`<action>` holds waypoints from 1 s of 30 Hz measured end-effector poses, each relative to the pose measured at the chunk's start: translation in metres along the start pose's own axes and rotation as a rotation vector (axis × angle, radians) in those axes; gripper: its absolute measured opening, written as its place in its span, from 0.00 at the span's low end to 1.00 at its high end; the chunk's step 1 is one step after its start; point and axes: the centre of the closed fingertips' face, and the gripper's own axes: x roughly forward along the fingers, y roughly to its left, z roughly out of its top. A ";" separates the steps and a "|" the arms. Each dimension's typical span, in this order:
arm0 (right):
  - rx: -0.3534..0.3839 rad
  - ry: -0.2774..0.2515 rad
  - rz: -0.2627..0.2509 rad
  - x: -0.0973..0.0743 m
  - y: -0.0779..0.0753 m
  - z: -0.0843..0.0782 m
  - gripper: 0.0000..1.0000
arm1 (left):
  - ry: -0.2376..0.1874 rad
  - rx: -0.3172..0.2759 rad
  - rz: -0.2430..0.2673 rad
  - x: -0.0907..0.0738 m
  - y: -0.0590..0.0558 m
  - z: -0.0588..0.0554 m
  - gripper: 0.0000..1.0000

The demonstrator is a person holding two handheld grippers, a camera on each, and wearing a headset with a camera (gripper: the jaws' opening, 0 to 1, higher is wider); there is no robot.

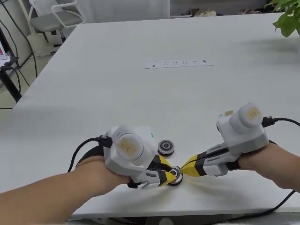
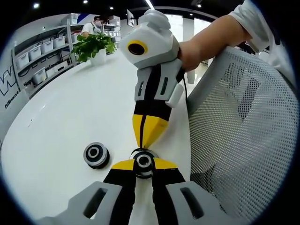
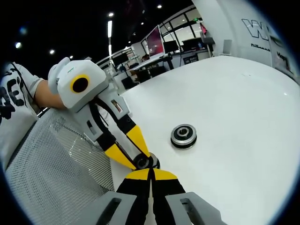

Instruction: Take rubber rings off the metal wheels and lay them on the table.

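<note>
A small metal wheel [image 1: 176,175] with a black rubber ring sits near the table's front edge, and both grippers meet on it. My left gripper [image 1: 169,177] is shut on this wheel [image 2: 143,161], one yellow finger on each side. My right gripper [image 1: 184,170] comes in from the opposite side, its yellow fingers pressed together at the wheel's rim [image 3: 146,161], where the ring sits. In the left gripper view the right gripper [image 2: 143,145] points down onto the wheel's top edge. A second ringed wheel [image 1: 166,147] lies flat on the white table [image 1: 140,93] just behind.
A white power strip [image 1: 179,63] lies flat farther back on the table. A grey mesh chair back [image 2: 243,131] stands right at the front edge. An office chair [image 1: 56,18] is at the far left, and a green plant [image 1: 288,16] at the far right corner.
</note>
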 end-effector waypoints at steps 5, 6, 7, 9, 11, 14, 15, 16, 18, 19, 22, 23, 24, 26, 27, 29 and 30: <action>0.034 -0.003 0.005 0.000 0.002 0.001 0.00 | 0.008 0.005 0.001 0.000 0.000 0.000 0.07; 0.031 -0.003 0.006 0.000 0.003 0.001 0.00 | 0.008 0.005 0.001 0.000 0.000 0.000 0.07; 0.021 -0.003 0.007 0.001 0.003 0.002 0.00 | 0.008 0.003 0.002 0.000 0.000 0.000 0.07; 0.007 0.002 0.006 0.001 0.005 0.002 0.00 | 0.007 0.001 0.002 0.000 0.000 0.000 0.07; 0.003 0.004 0.008 0.002 0.005 0.002 0.00 | 0.009 0.004 0.004 0.000 0.000 0.000 0.07; -0.001 0.002 0.013 0.002 0.006 0.002 0.00 | 0.012 0.006 0.006 0.000 0.000 0.000 0.07; -0.009 0.003 0.015 0.002 0.007 0.002 0.00 | 0.012 0.004 0.006 0.000 0.000 0.000 0.07; -0.011 0.003 0.015 0.002 0.007 0.002 0.00 | 0.012 0.004 0.006 0.000 0.000 0.000 0.07; -0.018 0.004 0.016 0.003 0.008 0.002 0.00 | 0.012 0.004 0.006 0.000 0.000 0.000 0.07; -0.018 0.004 0.018 0.003 0.008 0.002 0.00 | 0.013 0.004 0.006 0.000 0.000 0.000 0.07; -0.020 0.003 0.023 0.004 0.010 0.003 0.00 | 0.015 0.006 0.008 0.000 0.000 0.000 0.07; -0.022 0.003 0.025 0.004 0.011 0.003 0.00 | 0.015 0.006 0.008 0.000 0.000 0.000 0.07; -0.022 0.003 0.028 0.004 0.011 0.003 0.00 | 0.015 0.006 0.009 0.000 0.000 0.000 0.07; -0.027 0.002 0.033 0.005 0.012 0.004 0.00 | 0.015 0.006 0.009 0.000 0.000 0.000 0.07; -0.005 -0.028 0.065 0.006 0.018 0.009 0.00 | 0.015 0.005 0.008 0.000 0.000 0.000 0.07; -0.059 -0.035 0.058 0.006 0.020 0.016 0.00 | 0.014 0.010 0.010 0.000 0.000 0.000 0.07; -0.057 -0.019 0.083 0.006 0.026 0.013 0.00 | 0.012 0.005 0.009 0.000 0.000 0.001 0.07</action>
